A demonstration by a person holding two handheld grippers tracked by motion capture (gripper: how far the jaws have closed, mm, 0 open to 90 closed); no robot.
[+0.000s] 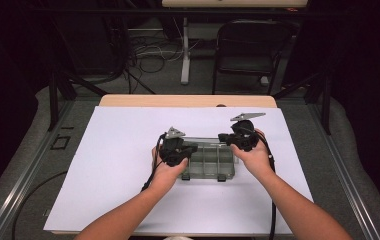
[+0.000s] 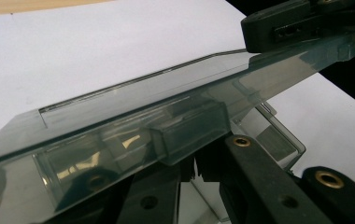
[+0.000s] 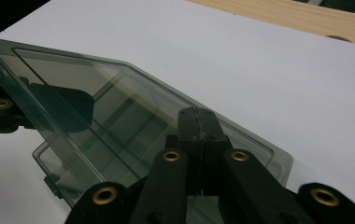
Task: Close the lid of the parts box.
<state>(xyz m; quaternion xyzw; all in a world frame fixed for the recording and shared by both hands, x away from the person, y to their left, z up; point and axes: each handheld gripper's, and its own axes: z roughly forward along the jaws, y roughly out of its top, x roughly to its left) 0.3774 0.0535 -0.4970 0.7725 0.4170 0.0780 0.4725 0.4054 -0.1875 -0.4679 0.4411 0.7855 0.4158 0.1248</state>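
A smoky clear compartment box [image 1: 209, 165] lies on the white sheet [image 1: 118, 170], its lid [image 2: 133, 100] raised at a slant. My left gripper [image 1: 190, 149] is at the box's left end, jaws shut. In the left gripper view its tips [image 2: 194, 164] sit under the lid's front rim, seen partly through the plastic. My right gripper [image 1: 223, 137] is at the box's right rear corner. Its jaws [image 3: 198, 123] are pressed together with nothing between them, resting against the lid [image 3: 119, 107]. The compartments [image 3: 119, 135] show through the lid.
The white sheet covers a wooden table [image 1: 188, 100]. Past the far edge stand a black folding chair [image 1: 250, 50], a white table leg [image 1: 185, 50] and loose cables [image 1: 148, 55] on the floor. Metal rails [image 1: 28, 165] run along both sides.
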